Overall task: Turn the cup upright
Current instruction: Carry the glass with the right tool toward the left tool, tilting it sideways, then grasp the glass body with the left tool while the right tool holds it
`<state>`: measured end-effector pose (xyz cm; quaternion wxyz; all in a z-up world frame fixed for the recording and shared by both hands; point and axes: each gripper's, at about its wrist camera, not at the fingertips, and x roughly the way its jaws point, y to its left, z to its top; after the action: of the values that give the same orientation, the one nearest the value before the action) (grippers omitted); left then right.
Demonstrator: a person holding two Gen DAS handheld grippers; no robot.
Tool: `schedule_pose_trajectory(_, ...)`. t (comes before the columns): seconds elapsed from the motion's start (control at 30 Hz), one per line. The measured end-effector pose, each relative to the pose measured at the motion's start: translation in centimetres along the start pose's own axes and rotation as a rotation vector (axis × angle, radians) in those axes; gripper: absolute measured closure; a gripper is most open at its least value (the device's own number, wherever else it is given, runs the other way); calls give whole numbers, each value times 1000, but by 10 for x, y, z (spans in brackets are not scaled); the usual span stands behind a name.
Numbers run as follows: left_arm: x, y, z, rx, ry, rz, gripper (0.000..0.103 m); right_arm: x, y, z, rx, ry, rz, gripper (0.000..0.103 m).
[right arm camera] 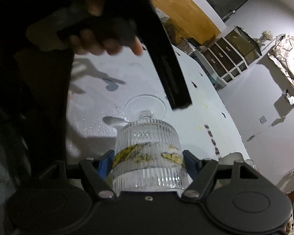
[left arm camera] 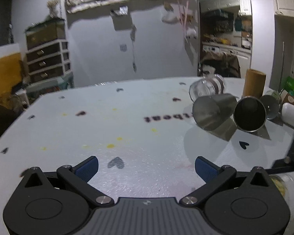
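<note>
My right gripper (right arm camera: 148, 161) is shut on a clear ribbed glass cup (right arm camera: 147, 146) with a yellow and black band. The cup has a short stem and a round foot (right arm camera: 145, 105) that points away from the camera, toward the white table (right arm camera: 92, 117). Its rim is against the gripper body. The blue pads press its two sides. My left gripper (left arm camera: 146, 167) is open and empty, low over the white table (left arm camera: 88, 121). The person's hand (right arm camera: 105, 39) with the left gripper tool shows at the top of the right wrist view.
At the table's right side lie two steel cups on their sides (left arm camera: 213, 113) (left arm camera: 249, 115), a clear glass (left arm camera: 207, 88) and a white cup (left arm camera: 293, 115). A brown cylinder (left arm camera: 253, 85) stands behind them. A drawer unit (left arm camera: 49, 60) stands beyond the table's far left.
</note>
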<state>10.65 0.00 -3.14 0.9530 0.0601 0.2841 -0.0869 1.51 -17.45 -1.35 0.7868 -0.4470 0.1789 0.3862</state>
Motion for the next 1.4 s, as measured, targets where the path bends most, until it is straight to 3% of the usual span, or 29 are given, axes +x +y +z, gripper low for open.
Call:
schedule_pose_trajectory(0.13, 15, 1, 1, 17, 44, -48, 0, -3, 9, -6, 6, 18, -50, 19)
schedule_pose_trajectory(0.43, 22, 4, -9, 99, 103, 4, 0, -23, 2, -26, 170, 18, -202, 17)
schedule_pose_trajectory(0.7, 1, 1, -27, 87, 120, -72, 0, -26, -28, -35, 428, -21, -294, 17)
schedule_pose_trajectory(0.87, -6, 3, -32, 42, 140, -75, 0, -16, -32, -40, 571, -10, -335, 16)
schedule_pose_trajectory(1.07, -8, 4, -37, 17, 159, -86, 0, -8, -42, -51, 743, -15, -313, 21)
schedule_pose_trajectory(1.23, -9, 7, -35, -11, 158, -99, 0, -8, -42, -55, 773, -17, -307, 21)
schedule_pose_trajectory(1.4, -21, 20, -21, -121, 143, -176, 1, -21, -45, -59, 848, -56, -301, 20)
